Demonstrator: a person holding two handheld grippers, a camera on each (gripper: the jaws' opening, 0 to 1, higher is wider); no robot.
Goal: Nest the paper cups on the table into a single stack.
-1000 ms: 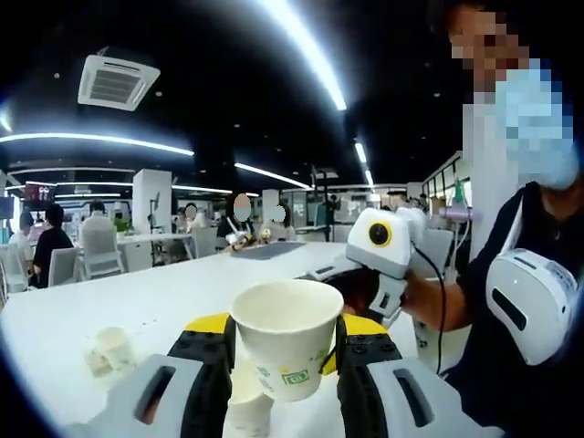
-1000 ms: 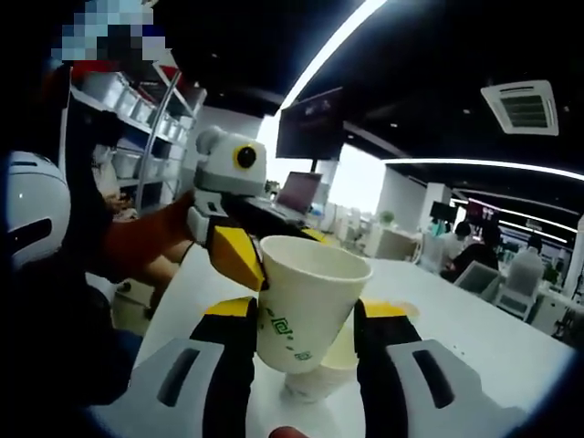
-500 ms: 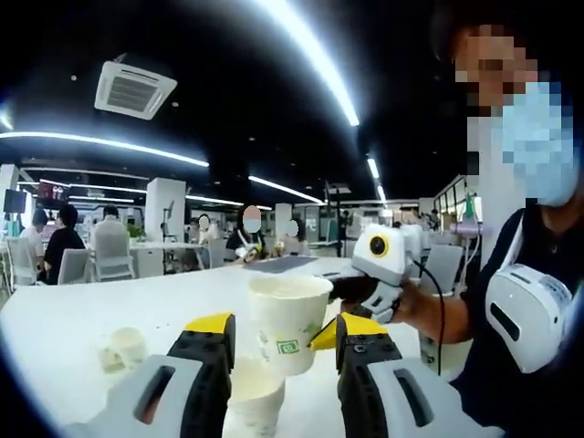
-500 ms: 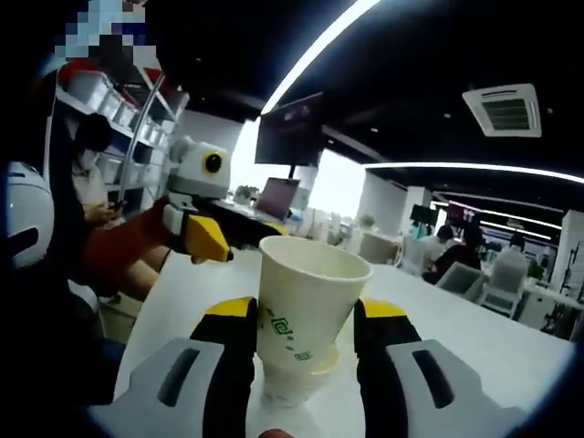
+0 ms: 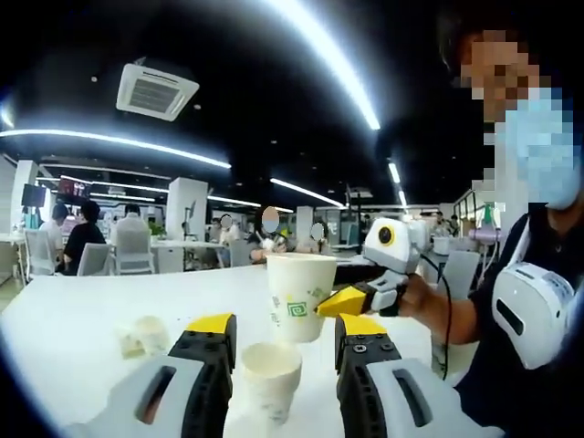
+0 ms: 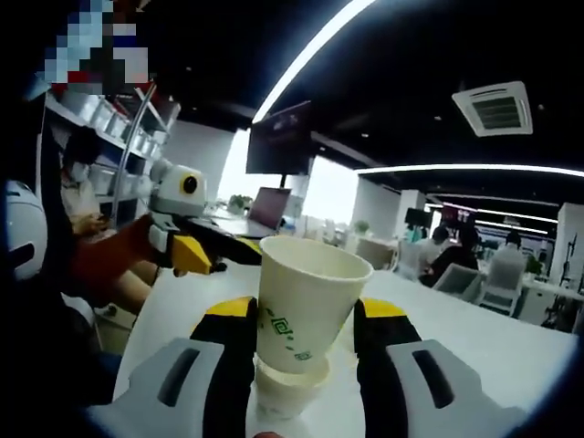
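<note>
In the left gripper view, the left gripper [image 5: 276, 342] stands with its jaws apart around a small paper cup [image 5: 270, 376] at 6 o'clock on the white worktop [image 5: 82, 315], touching neither side as far as I can tell. Just past it the right gripper [image 5: 351, 299] holds a printed paper cup [image 5: 298, 295]. A crumpled cup [image 5: 141, 335] lies at 8 o'clock.

In the right gripper view, the right gripper [image 6: 301, 321] is clamped on the printed paper cup [image 6: 301, 306], which sits over a lower cup [image 6: 290, 383] below it; the left gripper [image 6: 193, 255] shows at 10 o'clock. The risk I judge: the upper cup tilted or squeezed oval may catch the lower rim and topple it.
</note>
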